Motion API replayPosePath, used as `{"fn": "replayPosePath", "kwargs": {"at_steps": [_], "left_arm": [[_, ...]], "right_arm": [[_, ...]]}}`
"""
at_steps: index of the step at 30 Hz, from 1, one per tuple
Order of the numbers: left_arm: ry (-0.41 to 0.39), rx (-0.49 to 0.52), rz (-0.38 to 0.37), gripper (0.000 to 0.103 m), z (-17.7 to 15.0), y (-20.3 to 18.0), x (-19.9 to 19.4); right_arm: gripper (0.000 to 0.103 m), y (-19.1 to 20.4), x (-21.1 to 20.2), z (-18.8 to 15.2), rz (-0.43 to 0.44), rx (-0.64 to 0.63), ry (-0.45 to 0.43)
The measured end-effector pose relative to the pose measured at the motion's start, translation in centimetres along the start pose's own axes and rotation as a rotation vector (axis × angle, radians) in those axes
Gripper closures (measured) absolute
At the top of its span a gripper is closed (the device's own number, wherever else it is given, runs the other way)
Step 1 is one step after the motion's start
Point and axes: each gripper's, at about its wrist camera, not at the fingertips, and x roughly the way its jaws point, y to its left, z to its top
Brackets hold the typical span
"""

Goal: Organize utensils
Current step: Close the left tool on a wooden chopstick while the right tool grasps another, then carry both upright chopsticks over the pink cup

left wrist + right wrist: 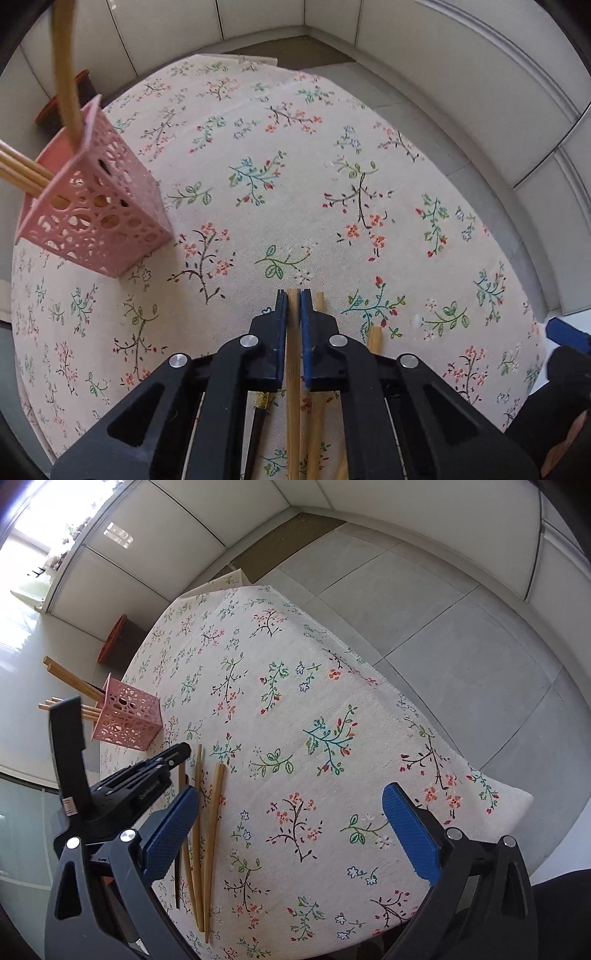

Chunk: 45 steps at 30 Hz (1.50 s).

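My left gripper (293, 297) points steeply down at the floral tablecloth (295, 166) and is shut on a light wooden chopstick (293, 406), which runs between its blue pads. Beside it lie two more wooden chopsticks (318, 413) and a black one (258, 417). The pink perforated holder (99, 210) stands to the left with several wooden chopsticks (26, 171) leaning out of it. In the right wrist view my right gripper (290, 794) hangs open over the cloth, nothing between its fingers. The loose chopsticks (212, 830) lie by its left finger, next to the left gripper (177, 755) and the holder (127, 720).
The cloth-covered table drops off at its right edge (406, 698) to a grey tiled floor (461, 627). White cabinet fronts (406, 506) line the back. A red-brown round object (114, 638) sits on the floor behind the holder.
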Motion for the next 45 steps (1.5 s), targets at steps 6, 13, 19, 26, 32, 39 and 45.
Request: {"fn": "replayPosePath", "kwargs": {"at_steps": [6, 13, 19, 26, 32, 39, 45], "left_arm": [[-0.055, -0.058, -0.044, 0.097, -2.2, 2.1, -5.4], [-0.179, -0.121, -0.053, 0.097, -5.1, 5.0, -11.2], [-0.237, -0.172, -0.095, 0.097, -5.6, 7.4, -13.5], [-0.258, -0.195, -0.105, 0.097, -5.6, 8.4, -14.1], [-0.300, -0.206, -0.102, 0.097, -6.0, 8.6, -15.9], [-0.408, -0.231, -0.080, 0.097, -7.5, 8.0, -20.3], [-0.460, -0.230, -0.053, 0.097, -8.9, 7.1, -23.6]], "right_arm": [[0.007, 3.4, 3.1, 0.3, -0.032, -0.053, 0.101], [0.052, 9.5, 8.3, 2.2, -0.074, -0.068, 0.204], [0.062, 12.9, 11.5, 2.4, -0.128, -0.148, 0.225], [0.096, 15.2, 13.0, 0.9, -0.247, -0.281, 0.146], [0.098, 13.9, 10.1, 0.7, -0.093, -0.229, 0.070], [0.098, 15.4, -0.4, -1.1, 0.061, -0.376, -0.116], [0.098, 17.0, -7.6, -3.8, 0.142, -0.542, -0.229]]}}
